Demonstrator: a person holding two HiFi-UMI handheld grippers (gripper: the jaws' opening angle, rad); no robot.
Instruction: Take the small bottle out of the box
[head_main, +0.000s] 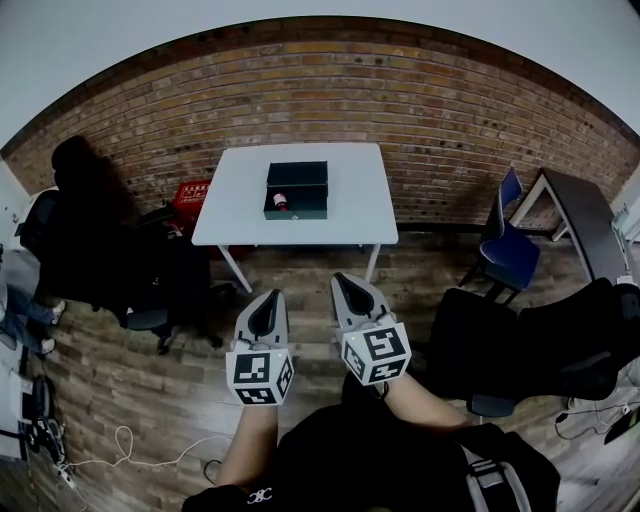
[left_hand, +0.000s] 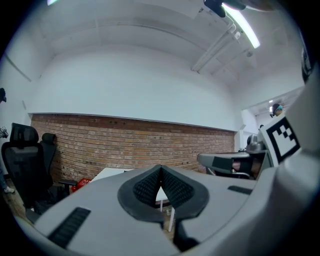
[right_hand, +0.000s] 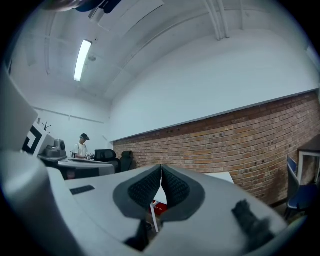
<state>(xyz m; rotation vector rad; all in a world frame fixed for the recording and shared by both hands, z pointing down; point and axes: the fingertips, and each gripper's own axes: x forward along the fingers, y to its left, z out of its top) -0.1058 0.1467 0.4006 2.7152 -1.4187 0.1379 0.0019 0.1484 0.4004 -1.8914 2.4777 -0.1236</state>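
I saw a white bench (head_main: 350, 190) by the brick wall (head_main: 420, 90), with the box (head_main: 297, 175) open on it and the small bottle (head_main: 281, 202) lying inside. My left tongs (head_main: 268, 298) and right tongs (head_main: 346, 282) were pressed together, holding nothing, over the wood floor (head_main: 130, 380), well apart from the bench.

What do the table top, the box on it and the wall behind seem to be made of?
Table top: probably white laminate or painted board, smooth and evenly matte.
Box: dark, nearly black, flat-sided; cardboard or plastic, too small to decide.
Wall: bare red-brown brick, mortar lines visible.
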